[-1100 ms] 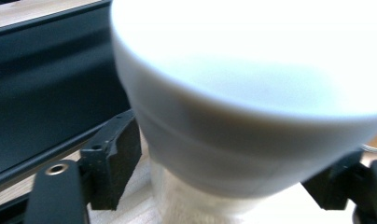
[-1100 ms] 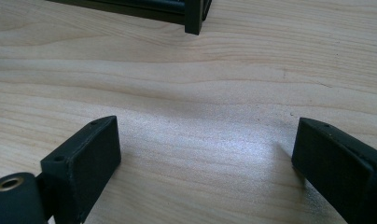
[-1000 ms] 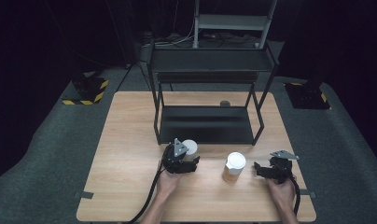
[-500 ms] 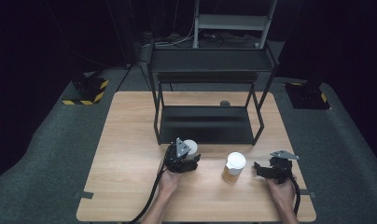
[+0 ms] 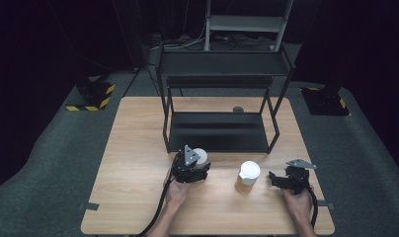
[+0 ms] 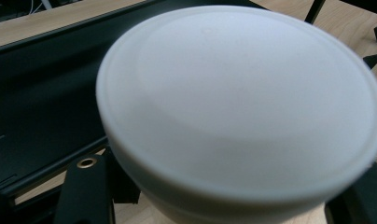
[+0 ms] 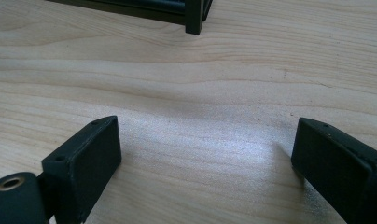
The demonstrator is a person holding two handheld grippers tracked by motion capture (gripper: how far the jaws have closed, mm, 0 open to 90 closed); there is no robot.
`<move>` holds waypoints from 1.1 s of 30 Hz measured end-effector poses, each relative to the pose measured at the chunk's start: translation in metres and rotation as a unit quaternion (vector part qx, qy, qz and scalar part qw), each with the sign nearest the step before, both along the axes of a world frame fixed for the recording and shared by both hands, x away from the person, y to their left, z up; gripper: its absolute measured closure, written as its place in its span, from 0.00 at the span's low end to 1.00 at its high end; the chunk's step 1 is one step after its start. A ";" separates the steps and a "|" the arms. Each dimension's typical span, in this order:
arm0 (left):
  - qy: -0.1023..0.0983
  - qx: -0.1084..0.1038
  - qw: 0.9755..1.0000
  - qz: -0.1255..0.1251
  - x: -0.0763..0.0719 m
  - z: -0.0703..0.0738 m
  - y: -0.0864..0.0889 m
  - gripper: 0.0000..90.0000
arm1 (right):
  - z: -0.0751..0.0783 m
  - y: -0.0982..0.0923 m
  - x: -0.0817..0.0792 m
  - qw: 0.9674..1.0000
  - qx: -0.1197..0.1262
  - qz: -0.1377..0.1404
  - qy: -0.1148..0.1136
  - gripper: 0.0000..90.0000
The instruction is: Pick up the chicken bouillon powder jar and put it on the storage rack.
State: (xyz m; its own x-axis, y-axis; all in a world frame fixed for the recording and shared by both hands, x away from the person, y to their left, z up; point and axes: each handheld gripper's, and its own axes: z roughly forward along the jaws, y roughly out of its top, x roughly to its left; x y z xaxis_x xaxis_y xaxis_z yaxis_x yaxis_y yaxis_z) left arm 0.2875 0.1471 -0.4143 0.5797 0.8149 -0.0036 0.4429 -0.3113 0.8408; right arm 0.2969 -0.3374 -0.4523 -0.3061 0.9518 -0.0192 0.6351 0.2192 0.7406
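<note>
1. Left gripper point(image 5: 196, 170): near the front edge of the table point(image 5: 138, 148), just in front of the black shelf rack point(image 5: 217, 131). Its jaws have just been closing, and they now clamp a white-lidded cup point(image 5: 201, 156) between them.
2. White-lidded cup, held: upright, at the far end of the left gripper, close to the rack's bottom shelf. In the left gripper view its round white lid point(image 6: 238, 102) sits right above the jaws, whose black parts show at both lower corners; the cup wall below the lid is pale and mostly hidden.
3. Right gripper point(image 5: 276, 178): on the right side of the table, pointing left toward the second cup. The right gripper view shows its two black jaws spread wide apart over bare wood, gripping nothing.
4. Second cup point(image 5: 248, 176): white lid, tan body, upright on the table between the two grippers, near the right gripper's tips but clear of them.
5. Black shelf rack: stands mid-table; one leg's foot point(image 7: 194, 18) shows beyond the right gripper's jaws.
6. Small round dark object point(image 5: 238, 109): on the table behind the rack; what it is cannot be told.
</note>
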 end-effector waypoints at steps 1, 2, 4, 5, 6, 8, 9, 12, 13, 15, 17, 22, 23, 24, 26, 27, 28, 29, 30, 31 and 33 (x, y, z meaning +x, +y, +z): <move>0.002 -0.002 1.000 0.000 0.000 0.002 0.001 0.39 | 0.000 0.000 0.000 1.000 0.000 0.000 0.000 0.08; 0.002 -0.002 1.000 -0.001 0.000 0.003 0.002 0.39 | 0.000 0.000 0.000 1.000 0.000 0.000 0.000 0.08; 0.004 -0.001 1.000 -0.003 0.001 0.008 0.004 0.39 | 0.000 0.000 0.000 1.000 0.000 0.000 0.000 0.08; 0.006 -0.001 1.000 -0.004 0.002 0.011 0.005 0.39 | 0.000 0.000 0.000 1.000 0.000 0.000 0.000 0.08; 0.006 -0.001 1.000 -0.004 0.002 0.014 0.006 0.39 | 0.000 0.000 0.000 1.000 0.000 0.000 0.000 0.08; 0.006 -0.001 1.000 -0.005 0.002 0.017 0.006 0.39 | 0.000 0.000 0.000 1.000 0.000 0.000 0.000 0.08; 0.006 -0.001 1.000 -0.006 0.003 0.019 0.007 0.39 | 0.000 0.000 0.000 1.000 0.000 0.000 0.000 0.08; 0.003 -0.001 1.000 -0.014 0.004 0.031 0.009 0.39 | 0.000 0.000 0.000 1.000 0.000 0.000 0.000 0.08; 0.001 0.001 1.000 -0.018 0.004 0.034 0.009 0.39 | 0.000 0.000 0.000 1.000 0.000 0.000 0.000 0.08; 0.000 0.001 1.000 -0.024 0.005 0.040 0.009 0.39 | 0.000 0.000 0.000 1.000 0.000 0.000 0.000 0.08; -0.002 0.003 1.000 -0.030 0.006 0.047 0.009 0.39 | 0.000 0.000 0.000 1.000 0.000 0.000 0.000 0.08; 0.004 -0.007 0.999 -0.049 0.014 0.062 0.014 0.39 | 0.000 0.000 0.000 1.000 0.000 -0.001 0.000 0.08; 0.004 -0.009 0.999 -0.051 0.015 0.065 0.015 0.39 | 0.000 0.000 0.000 1.000 0.000 -0.001 0.000 0.08; 0.004 -0.009 0.999 -0.051 0.015 0.065 0.015 0.39 | 0.000 0.000 0.000 1.000 0.000 -0.001 0.000 0.08; 0.002 -0.006 0.998 -0.055 0.018 0.074 0.015 0.39 | 0.000 0.000 0.000 1.000 0.000 -0.001 0.000 0.08; 0.002 -0.006 0.998 -0.055 0.018 0.074 0.015 0.39 | 0.000 0.000 0.000 1.000 0.000 -0.001 0.000 0.08; 0.003 -0.012 0.998 -0.059 0.020 0.078 0.016 0.39 | 0.000 0.000 0.000 1.000 0.000 -0.001 0.000 0.08; 0.003 -0.015 0.998 -0.061 0.021 0.081 0.016 0.39 | 0.000 0.000 0.000 1.000 0.000 -0.001 0.000 0.08; 0.003 -0.015 0.998 -0.061 0.021 0.081 0.016 0.39 | 0.000 0.000 0.000 1.000 0.000 -0.001 0.000 0.08; 0.001 -0.015 0.998 -0.065 0.023 0.087 0.017 0.39 | 0.000 0.000 0.000 1.000 0.000 -0.001 0.000 0.08; 0.001 -0.018 0.998 -0.064 0.024 0.090 0.017 0.39 | 0.000 0.000 0.000 1.000 0.000 -0.001 0.000 0.08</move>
State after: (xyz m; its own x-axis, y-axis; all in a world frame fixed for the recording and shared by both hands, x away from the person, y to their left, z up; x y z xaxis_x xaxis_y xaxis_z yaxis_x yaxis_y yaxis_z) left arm 0.3112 0.1642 -0.3240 0.6794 0.7331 -0.0325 0.4030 -0.3357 0.8514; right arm 0.2967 -0.3370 -0.4523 -0.3044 0.9524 -0.0191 0.6355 0.2179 0.7407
